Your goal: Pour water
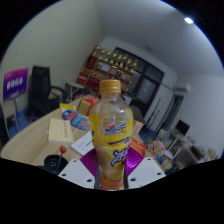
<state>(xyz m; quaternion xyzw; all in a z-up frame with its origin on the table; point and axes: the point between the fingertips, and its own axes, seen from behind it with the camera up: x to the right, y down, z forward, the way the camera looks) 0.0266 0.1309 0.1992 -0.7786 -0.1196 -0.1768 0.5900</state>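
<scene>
A clear plastic bottle point(111, 125) with orange drink, an orange cap and a yellow and purple label stands upright between my fingers, tilted a little. My gripper point(112, 166) is shut on the bottle: both purple pads point(88, 160) press its lower body from either side. The bottle is held up above the table point(35, 140), which lies below and behind it. The bottle's base is hidden between the fingers.
On the wooden table behind lie papers point(62, 130), snack packets point(76, 118) and small red and orange items point(134, 150). A black office chair point(40, 90) stands at the far left. Shelves with goods point(125, 68) line the back wall.
</scene>
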